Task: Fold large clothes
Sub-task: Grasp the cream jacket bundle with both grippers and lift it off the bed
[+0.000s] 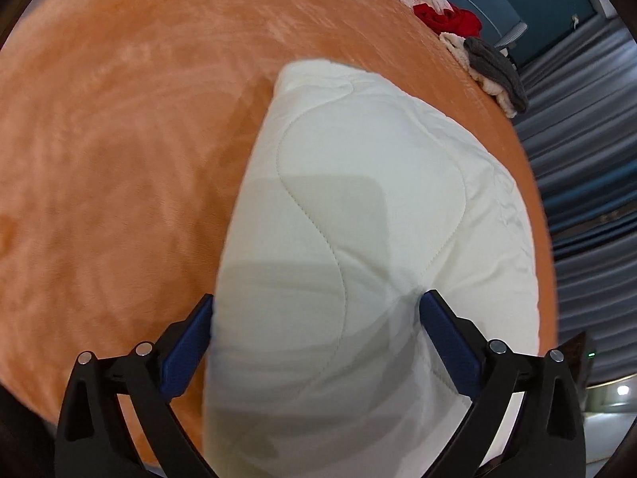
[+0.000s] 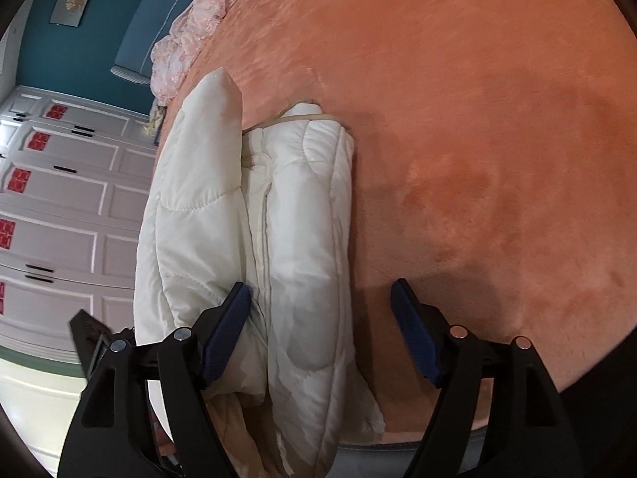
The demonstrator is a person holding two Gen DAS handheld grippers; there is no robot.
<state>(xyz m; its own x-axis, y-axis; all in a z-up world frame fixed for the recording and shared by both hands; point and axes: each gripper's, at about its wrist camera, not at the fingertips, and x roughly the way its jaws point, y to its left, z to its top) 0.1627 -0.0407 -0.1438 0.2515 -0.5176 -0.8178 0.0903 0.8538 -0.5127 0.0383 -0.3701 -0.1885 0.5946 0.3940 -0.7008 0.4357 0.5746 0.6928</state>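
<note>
A white quilted padded coat (image 1: 358, 207) lies folded on the orange plush bed cover (image 1: 119, 139). My left gripper (image 1: 316, 306) is open, its blue pads either side of the coat's near end, just above it. In the right wrist view the coat (image 2: 286, 207) lies lengthwise in two folded rolls near the bed's left edge. My right gripper (image 2: 320, 298) is open; its left finger pad (image 2: 227, 330) rests against the coat's crease, its right one (image 2: 414, 330) is over bare cover (image 2: 497, 139).
A red garment (image 1: 446, 20), a cream one and a grey knit one (image 1: 493, 67) lie at the bed's far edge. Pink lace bedding (image 2: 191, 40) lies at the headboard end. White wardrobe doors (image 2: 59, 207) and grey curtains (image 1: 589, 151) flank the bed.
</note>
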